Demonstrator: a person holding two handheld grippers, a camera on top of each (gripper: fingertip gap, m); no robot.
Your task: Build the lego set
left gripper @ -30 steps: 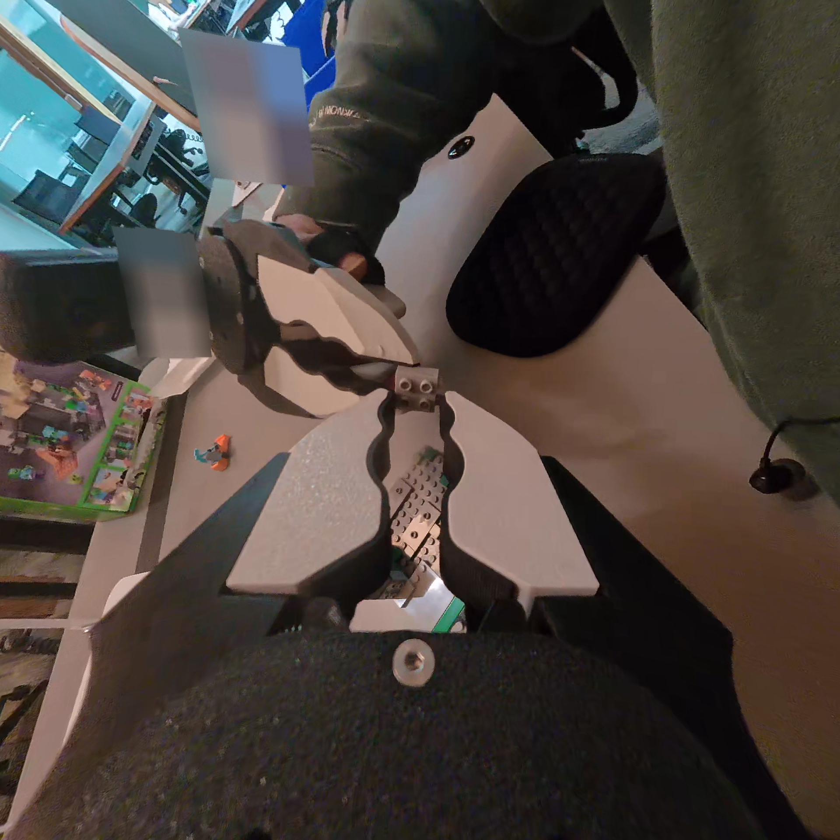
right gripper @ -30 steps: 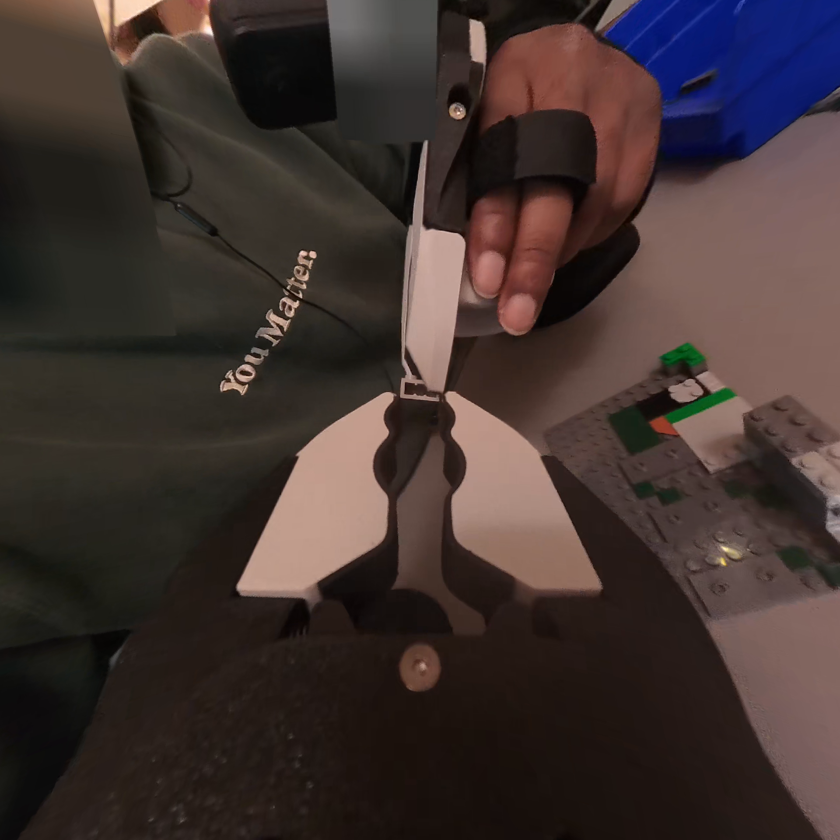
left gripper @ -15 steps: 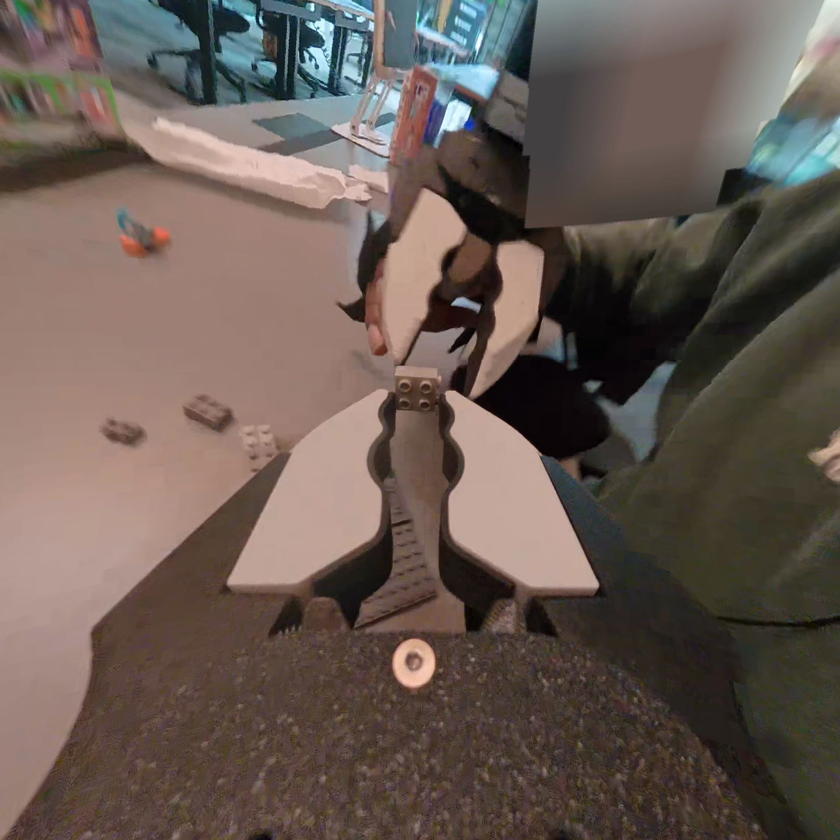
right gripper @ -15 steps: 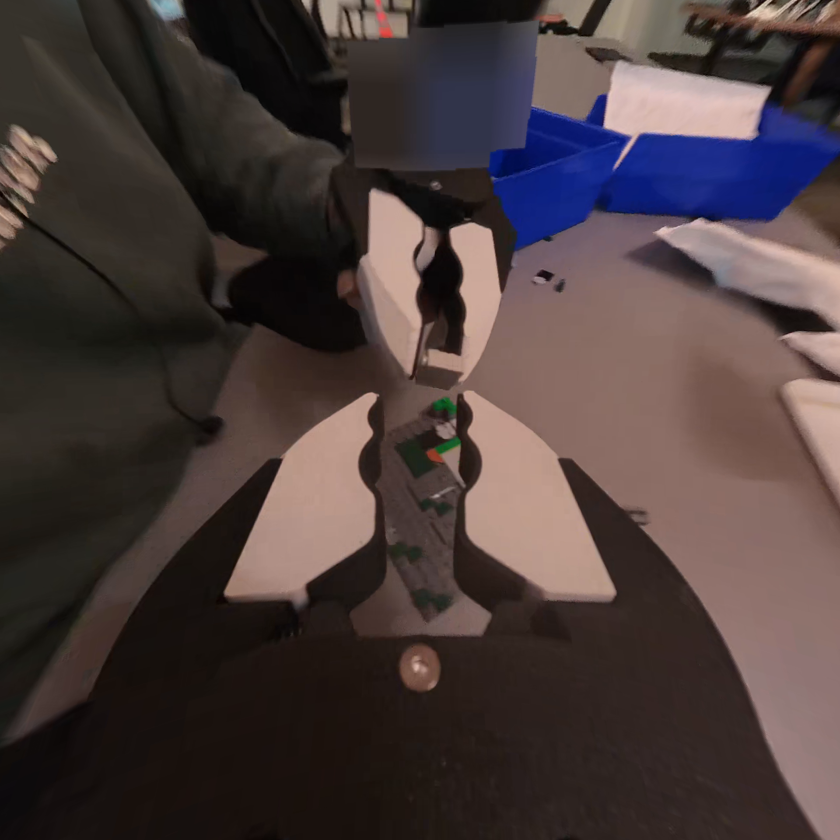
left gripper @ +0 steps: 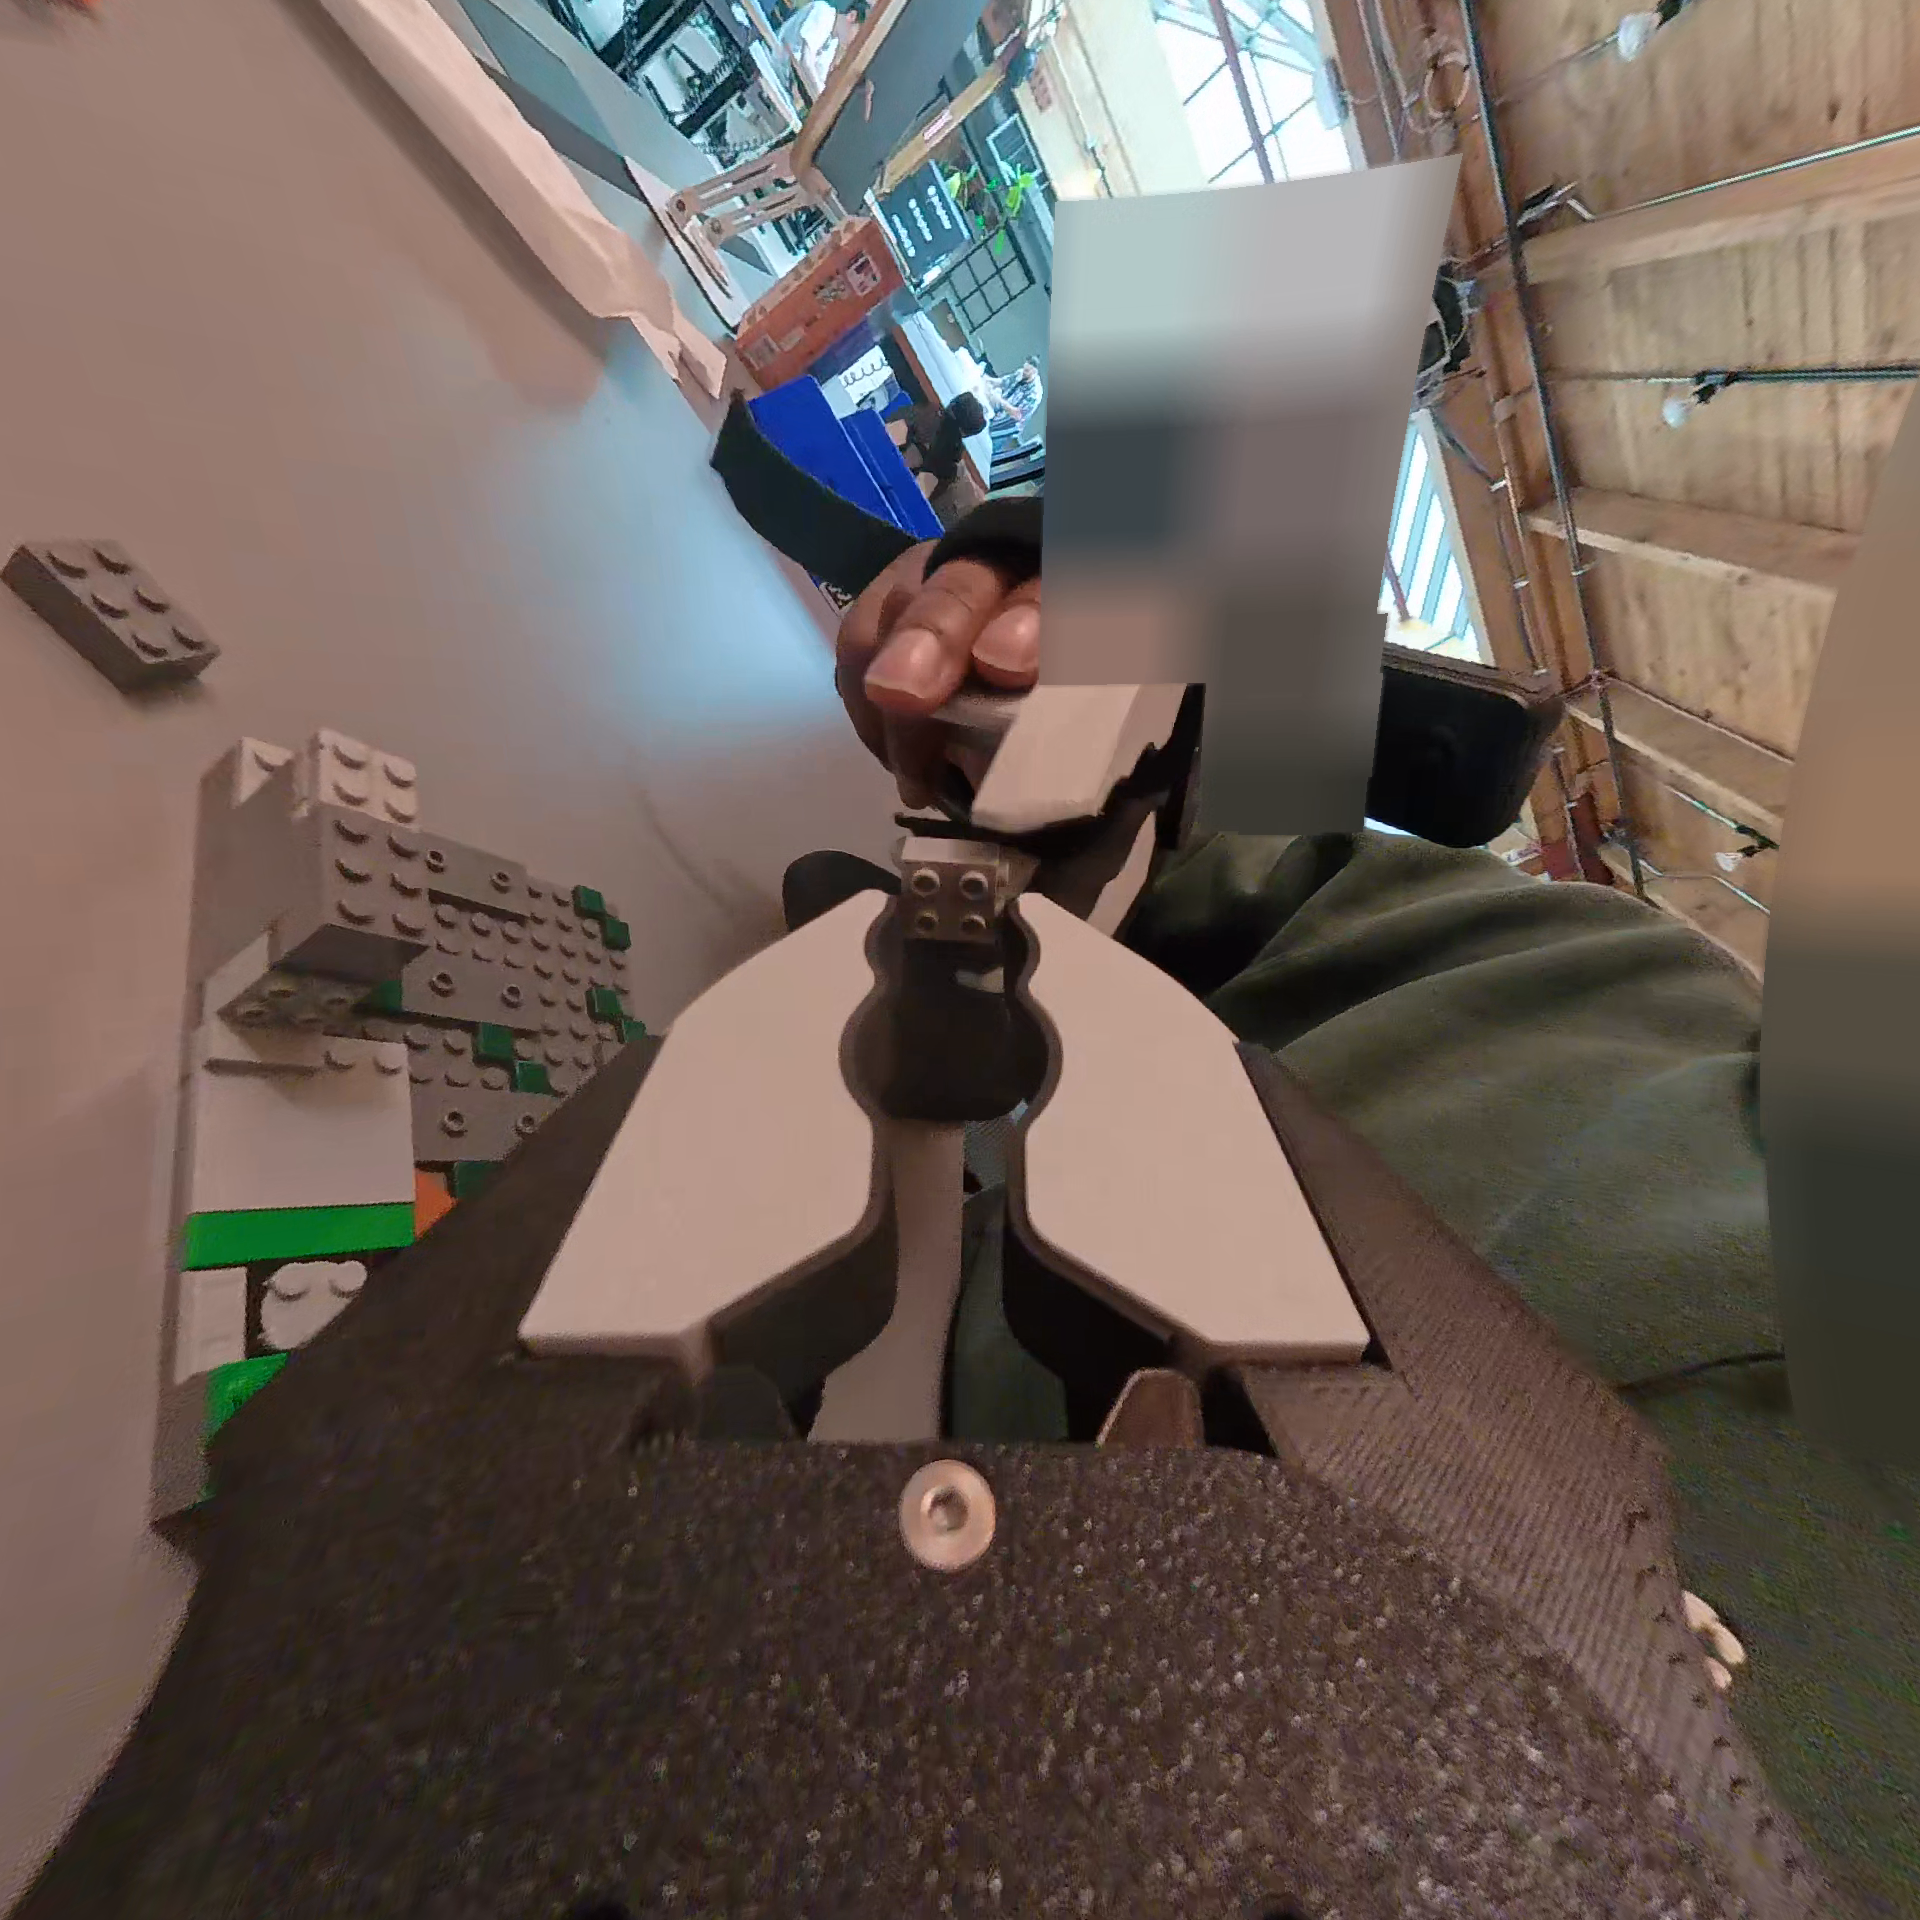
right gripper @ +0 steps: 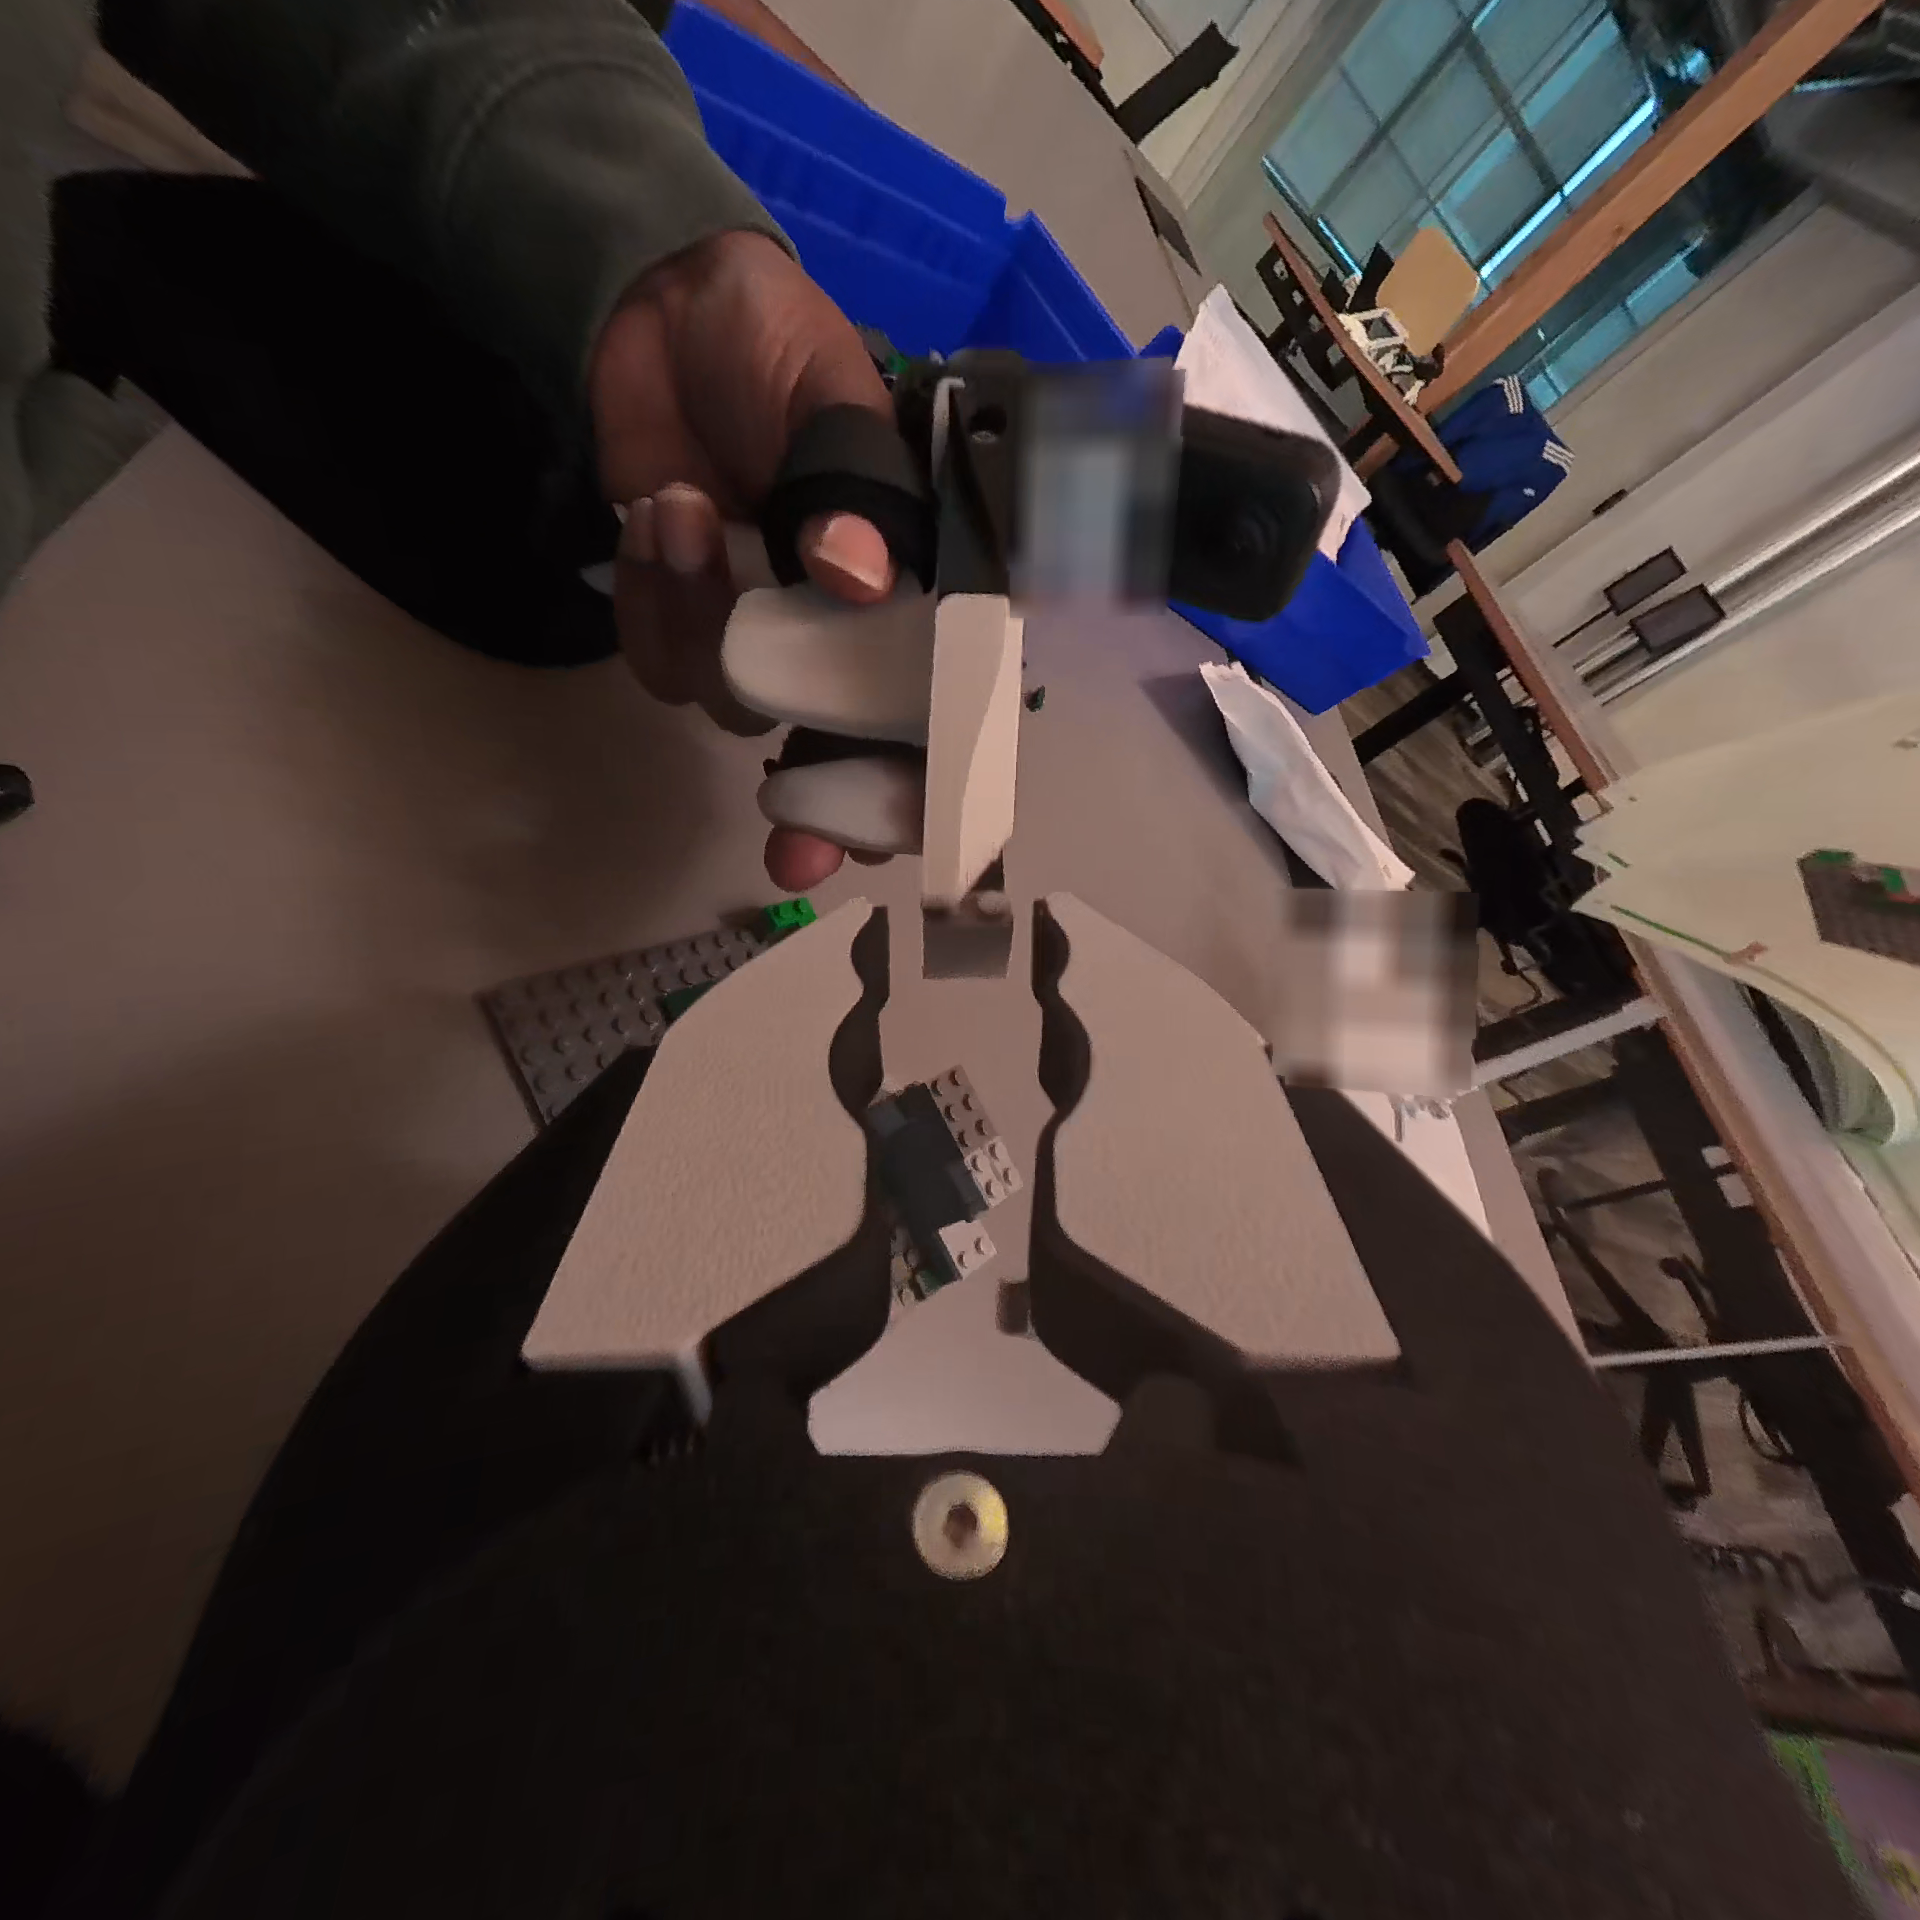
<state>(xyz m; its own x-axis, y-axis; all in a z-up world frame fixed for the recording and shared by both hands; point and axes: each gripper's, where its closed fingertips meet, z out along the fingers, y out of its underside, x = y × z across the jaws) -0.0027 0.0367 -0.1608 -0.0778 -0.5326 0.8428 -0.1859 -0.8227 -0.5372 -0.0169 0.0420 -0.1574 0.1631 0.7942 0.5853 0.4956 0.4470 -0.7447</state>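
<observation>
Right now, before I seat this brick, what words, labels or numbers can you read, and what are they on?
I won't quote writing; nothing is legible anyway.
Orange box behind the table: print too small.
Dark hanging boards: white lettering too small.
Sweatshirt: only a scrap of white print.
Booklet: pictures, no readable words.
Grey brick in the left claw: no marking visible.

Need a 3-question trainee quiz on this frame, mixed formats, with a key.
1. True or false: the left gripper is shut on a small grey brick.
2. The right gripper is: A) open, B) shut on the brick, C) shut on nothing.
3. Fill in: the loose dark grey plate lies on the table, ____ (touching / apart from) the lego build.

Key: 1 true; 2 A; 3 apart from.
</observation>
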